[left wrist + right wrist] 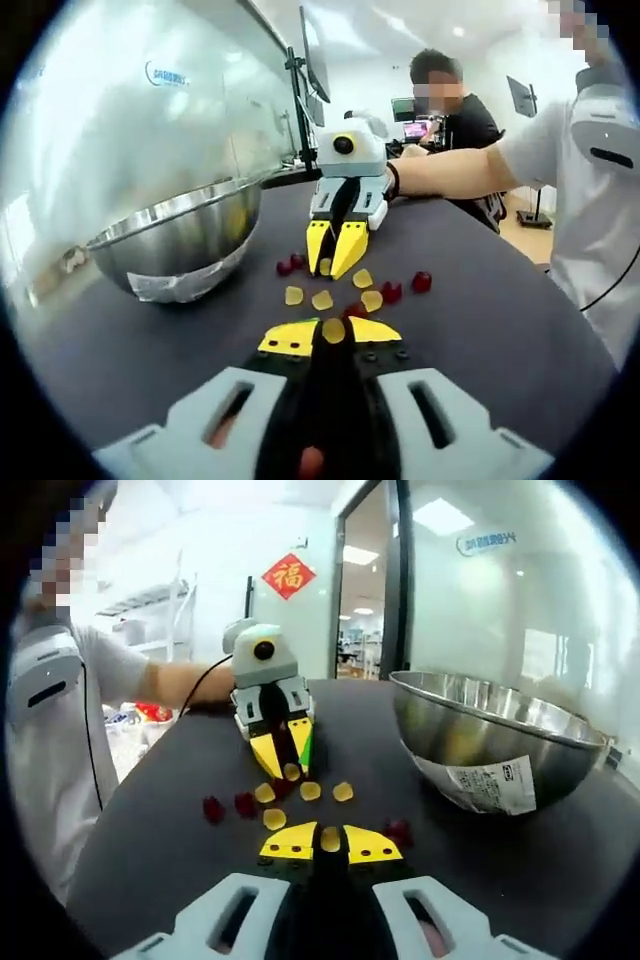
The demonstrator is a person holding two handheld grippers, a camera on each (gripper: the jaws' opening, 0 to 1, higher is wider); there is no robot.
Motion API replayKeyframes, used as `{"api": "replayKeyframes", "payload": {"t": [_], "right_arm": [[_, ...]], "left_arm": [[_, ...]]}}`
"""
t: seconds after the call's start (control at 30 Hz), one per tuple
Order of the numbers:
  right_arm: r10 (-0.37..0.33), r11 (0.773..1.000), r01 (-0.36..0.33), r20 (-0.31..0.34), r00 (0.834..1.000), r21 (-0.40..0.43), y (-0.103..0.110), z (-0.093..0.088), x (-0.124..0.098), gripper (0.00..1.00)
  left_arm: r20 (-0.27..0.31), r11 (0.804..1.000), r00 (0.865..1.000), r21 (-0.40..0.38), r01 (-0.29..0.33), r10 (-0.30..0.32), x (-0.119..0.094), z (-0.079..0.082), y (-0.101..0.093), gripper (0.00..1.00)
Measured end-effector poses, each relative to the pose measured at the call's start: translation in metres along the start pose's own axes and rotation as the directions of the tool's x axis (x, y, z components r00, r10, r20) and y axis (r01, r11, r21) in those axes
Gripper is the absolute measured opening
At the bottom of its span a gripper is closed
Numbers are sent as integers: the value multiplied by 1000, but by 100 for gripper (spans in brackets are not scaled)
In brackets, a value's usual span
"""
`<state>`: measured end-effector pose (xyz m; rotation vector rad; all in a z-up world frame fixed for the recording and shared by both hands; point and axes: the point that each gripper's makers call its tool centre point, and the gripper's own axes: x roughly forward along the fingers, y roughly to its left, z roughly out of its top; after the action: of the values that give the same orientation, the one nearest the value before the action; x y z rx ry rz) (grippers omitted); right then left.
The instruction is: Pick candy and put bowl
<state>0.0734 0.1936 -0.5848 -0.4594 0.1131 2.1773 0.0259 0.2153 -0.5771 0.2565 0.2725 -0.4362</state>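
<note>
Several yellow and red candies lie loose on the dark table, between my two grippers. My left gripper sits low over the table, shut on a yellow candy at its yellow tips. Facing it, my right gripper pinches another yellow candy between its fingertips. In the right gripper view the right gripper rises at the bottom and the left gripper stands beyond the scattered candies. The steel bowl stands beside the candies, also seen as the bowl at right.
A white label is stuck on the bowl's side. A glass wall runs behind the bowl. A person's white sleeve reaches in over the table's far edge. Another person sits by monitors in the background.
</note>
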Motion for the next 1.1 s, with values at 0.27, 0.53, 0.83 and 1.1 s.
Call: {"api": "replayKeyframes", "payload": {"t": [0.27, 0.53, 0.83, 1.1], "right_arm": [[6, 998, -3, 52, 999, -60, 2, 33, -23, 3], [-180, 978, 197, 201, 963, -68, -77, 131, -61, 3], [-250, 965, 261, 199, 947, -28, -115, 139, -49, 4], [-283, 953, 293, 121, 952, -75, -129, 114, -39, 21]], "left_arm": [[97, 998, 994, 47, -48, 43, -15, 40, 9, 2], [206, 967, 951, 58, -248, 232, -32, 138, 99, 2], [170, 967, 957, 62, -249, 235, -5, 144, 122, 2], [137, 972, 963, 9, -236, 233, 4, 126, 130, 18]]}}
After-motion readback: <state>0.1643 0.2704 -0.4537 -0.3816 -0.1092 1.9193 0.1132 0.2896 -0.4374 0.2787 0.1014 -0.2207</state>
